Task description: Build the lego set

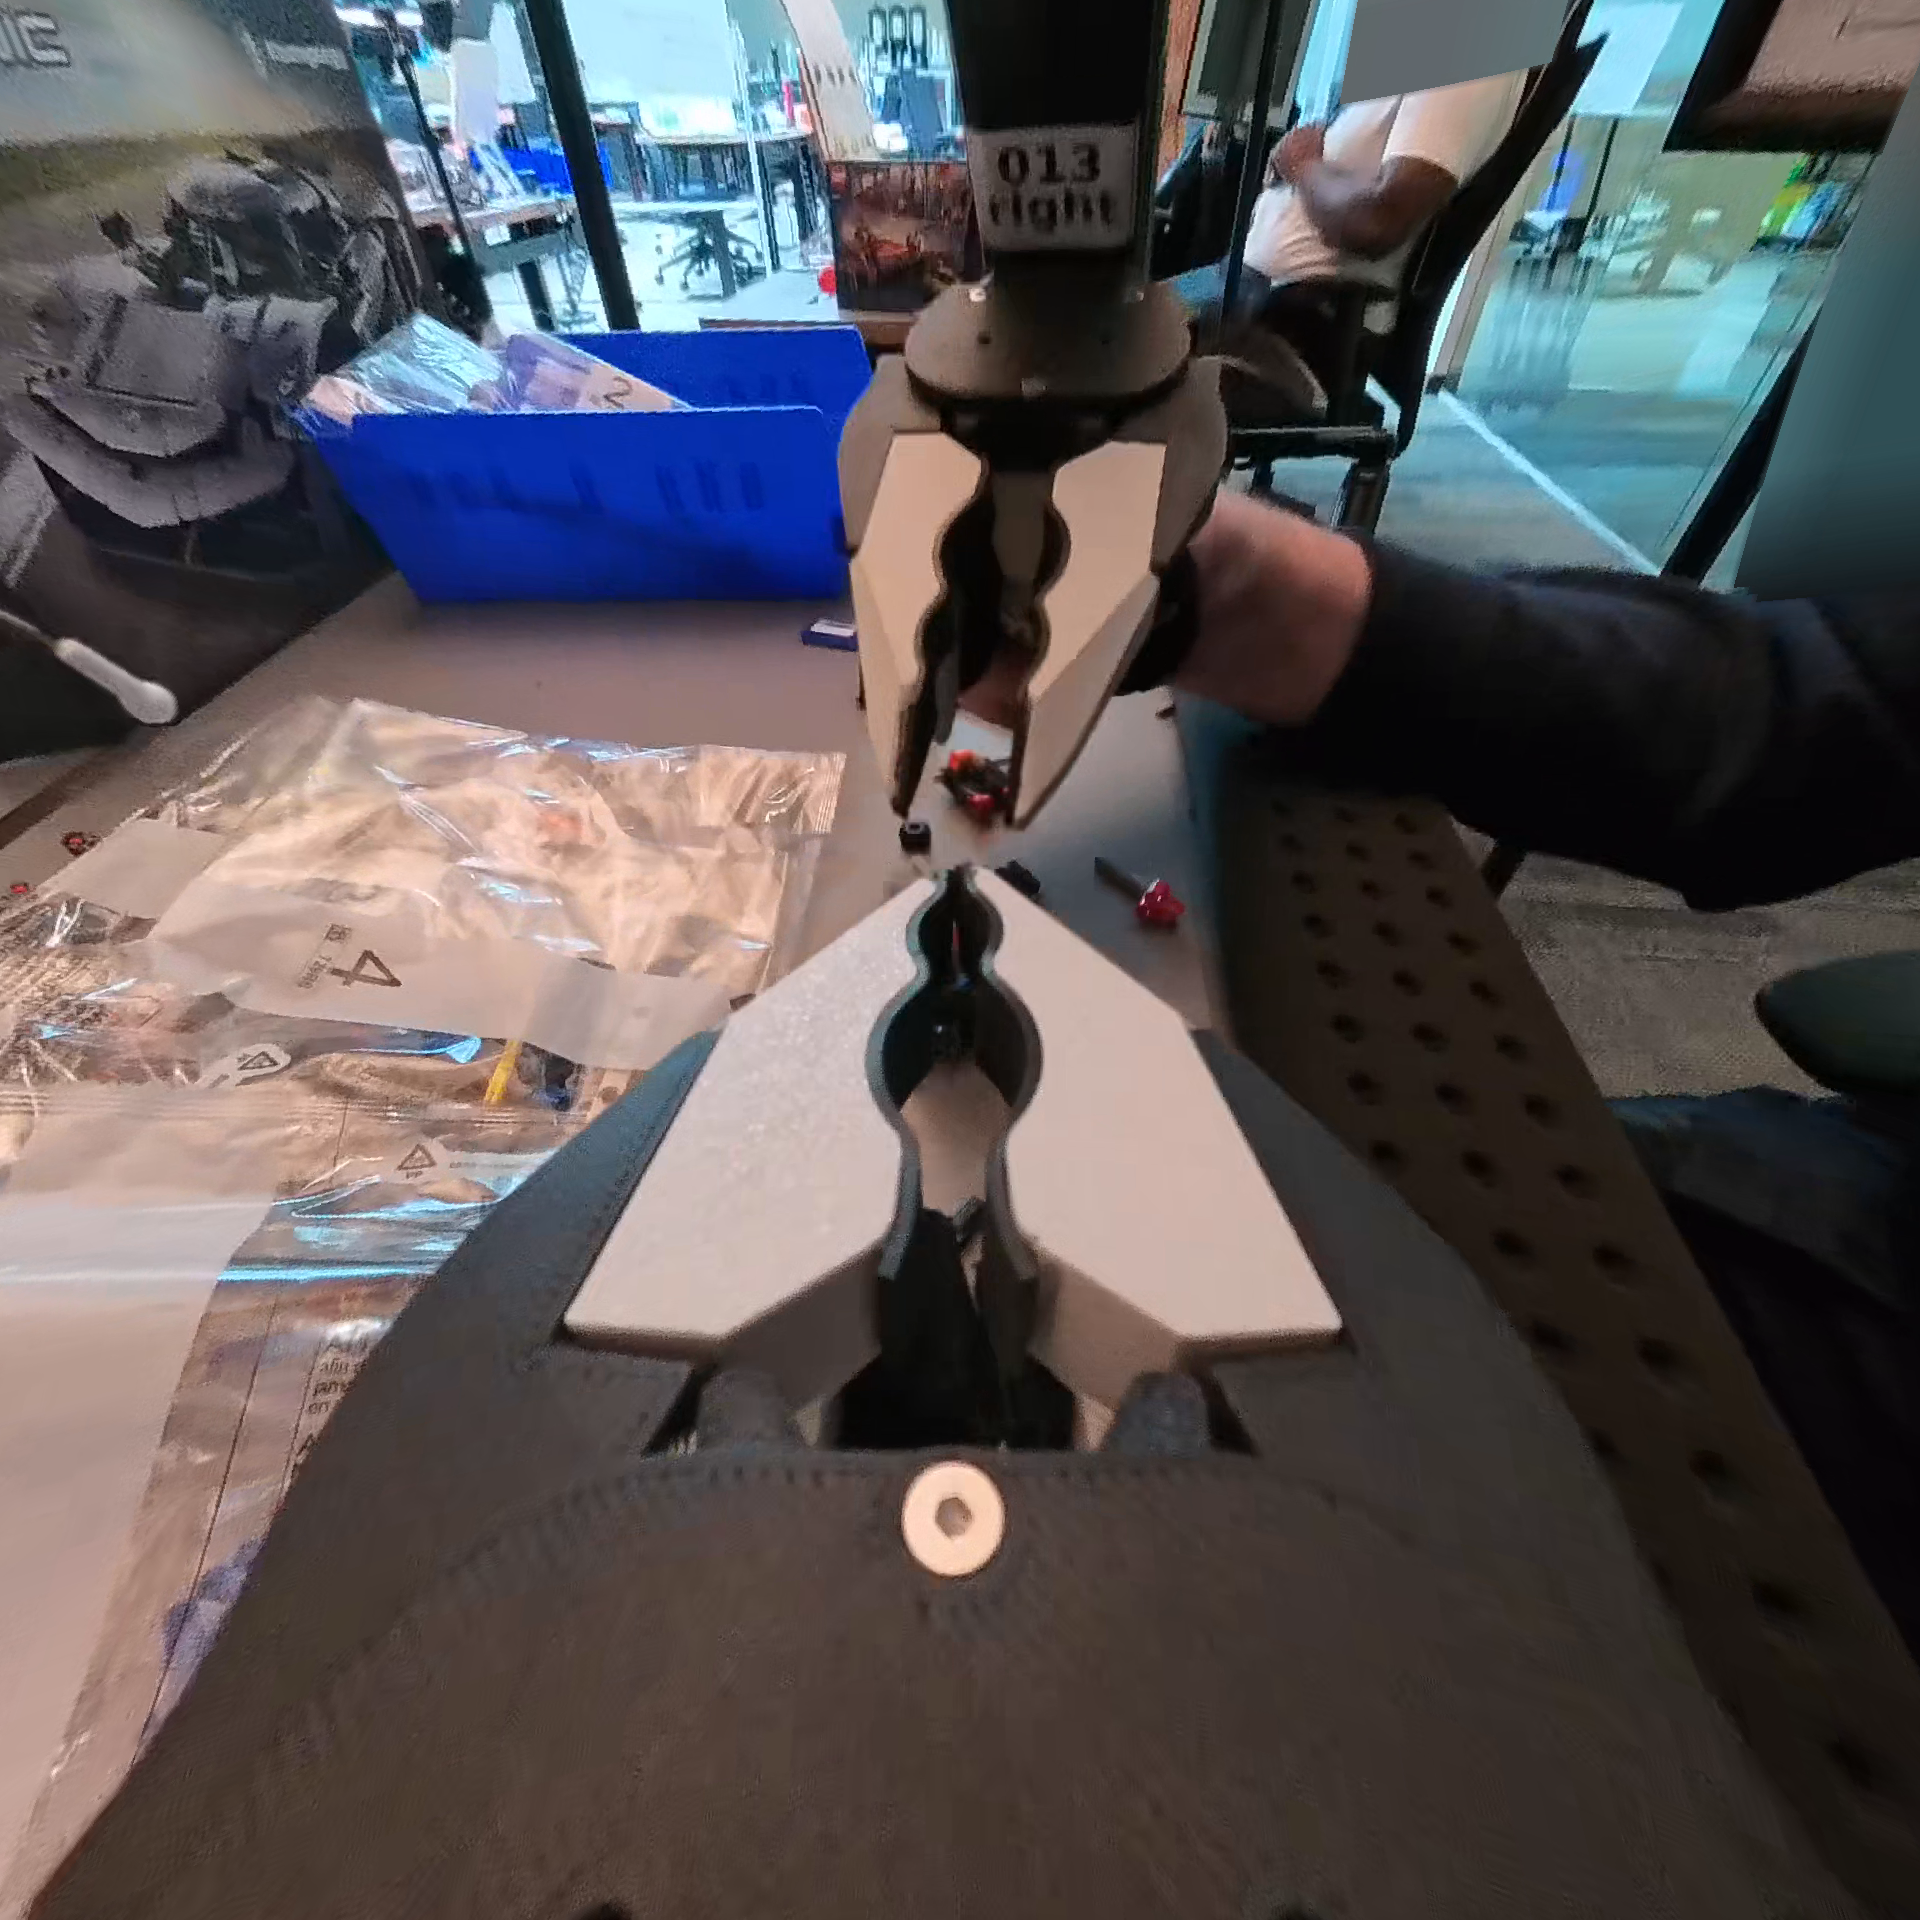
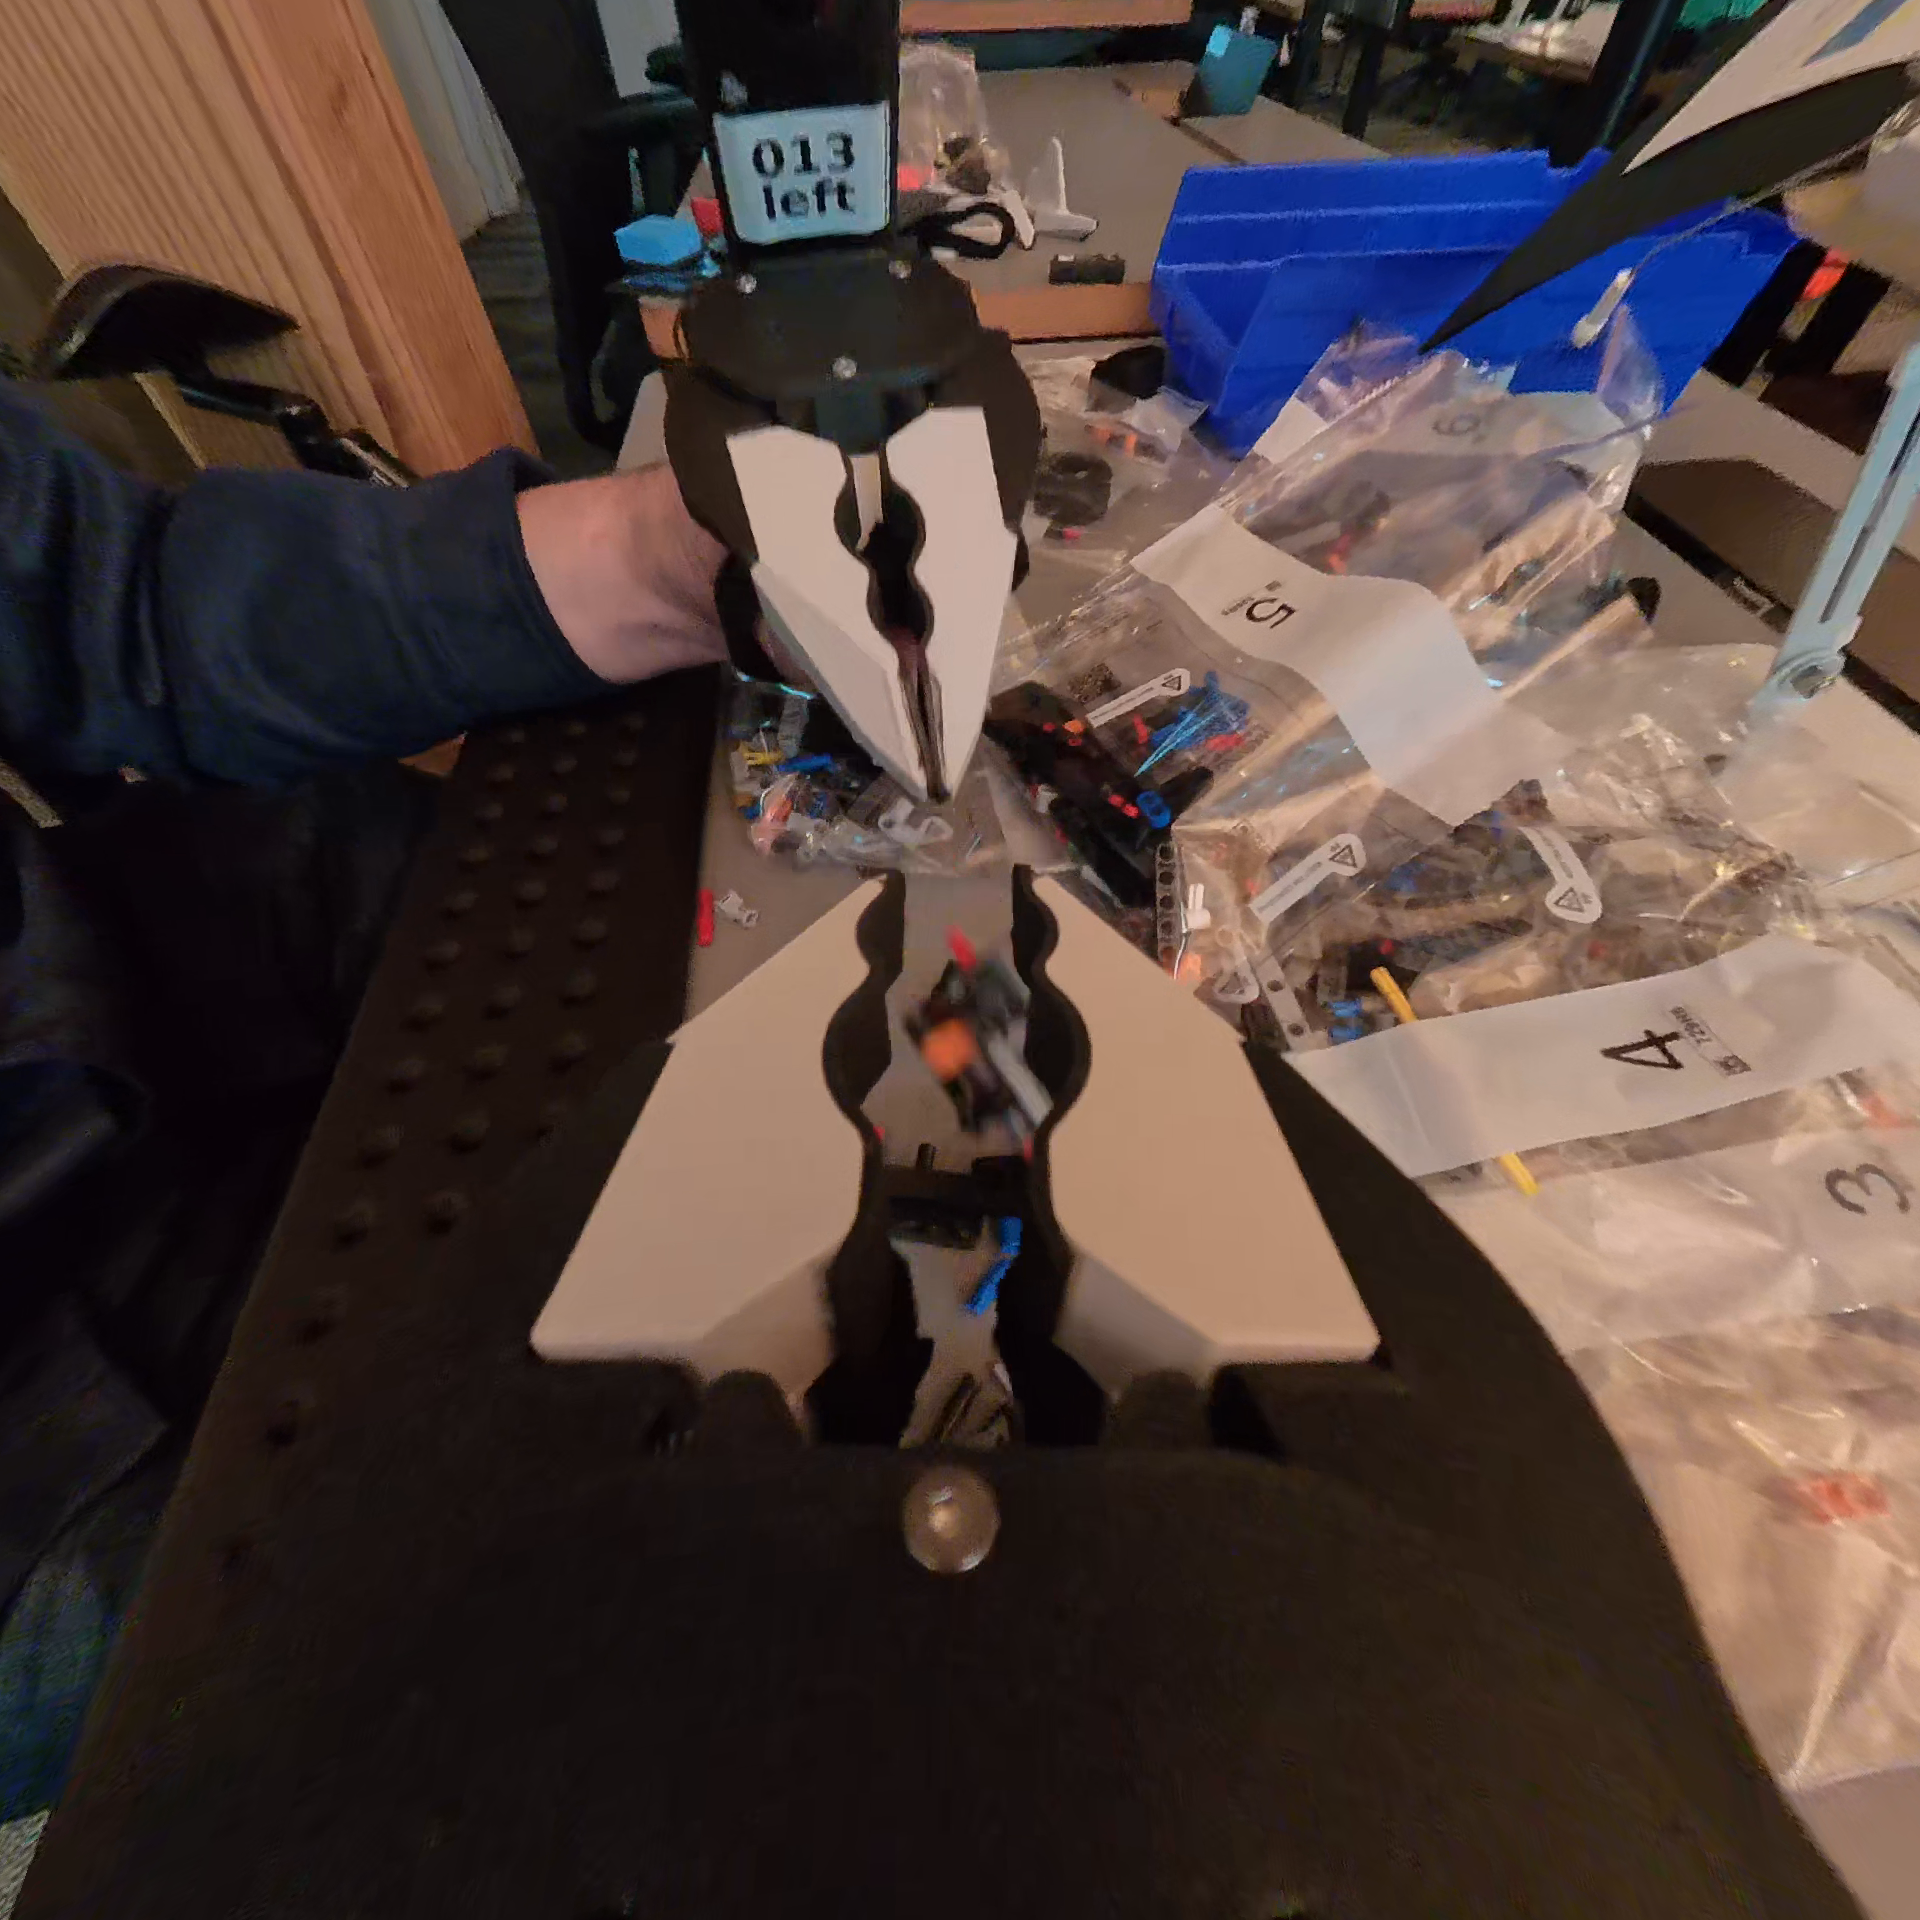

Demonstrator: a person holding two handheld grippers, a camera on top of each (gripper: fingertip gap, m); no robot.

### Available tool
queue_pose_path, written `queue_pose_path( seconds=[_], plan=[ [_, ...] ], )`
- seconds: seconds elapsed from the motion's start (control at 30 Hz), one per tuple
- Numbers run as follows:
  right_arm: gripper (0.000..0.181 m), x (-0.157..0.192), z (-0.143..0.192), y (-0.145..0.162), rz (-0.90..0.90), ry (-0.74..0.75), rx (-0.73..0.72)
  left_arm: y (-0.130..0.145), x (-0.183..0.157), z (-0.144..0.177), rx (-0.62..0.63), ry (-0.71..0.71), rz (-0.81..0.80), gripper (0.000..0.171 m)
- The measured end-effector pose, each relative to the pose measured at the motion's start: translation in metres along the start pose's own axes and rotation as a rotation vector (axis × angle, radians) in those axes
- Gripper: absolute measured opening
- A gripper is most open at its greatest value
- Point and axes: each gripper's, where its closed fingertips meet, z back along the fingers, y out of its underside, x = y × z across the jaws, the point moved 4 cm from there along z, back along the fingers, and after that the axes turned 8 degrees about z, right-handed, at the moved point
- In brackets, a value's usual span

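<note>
Your left gripper (image 1: 956, 883) fingers are pinched together; right gripper (image 2: 951, 883) fingers stand parted over a small lego assembly (image 2: 971, 1039) — light, fragile — grip its sides at 12 o'clock.

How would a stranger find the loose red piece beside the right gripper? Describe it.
Start at the blue bin at the back of the table and come forward to the right gripper. Between its fingers and the black perforated mat lies the red piece; the loose bits beside it are dark.
</note>
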Motion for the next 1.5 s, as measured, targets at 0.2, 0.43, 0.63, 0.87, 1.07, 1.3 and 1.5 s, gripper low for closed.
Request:
queue_pose_path(
  seconds=[0.2,0.43,0.63,0.87,1.07,1.3,1.5],
  plan=[
    [0.000,0.000,-0.002,0.004,0.045,0.031,0.042,0.011,0.001,-0.008,0.080,-0.026,-0.020,0.000],
    [0.017,-0.014,-0.001,0.028,-0.089,0.047,0.160,0.034,0.015,-0.010,0.247,-0.124,-0.030,0.018],
    [0.017,-0.025,-0.001,0.058,-0.154,0.108,0.331,0.058,0.015,-0.025,0.430,-0.152,-0.094,0.025],
    [0.023,-0.020,-0.012,0.094,-0.201,0.073,0.560,0.065,0.016,-0.034,0.487,-0.178,-0.121,0.021],
    [0.005,-0.016,-0.020,0.089,-0.085,0.082,0.585,0.061,0.018,-0.033,0.465,-0.186,-0.115,0.023],
    [0.005,-0.015,-0.016,0.048,0.144,0.175,0.414,0.043,0.019,-0.033,0.353,-0.217,-0.124,0.030],
    [0.005,-0.008,-0.015,0.030,0.242,0.187,0.330,0.033,0.017,-0.032,0.300,-0.244,-0.197,0.020]
  ],
)
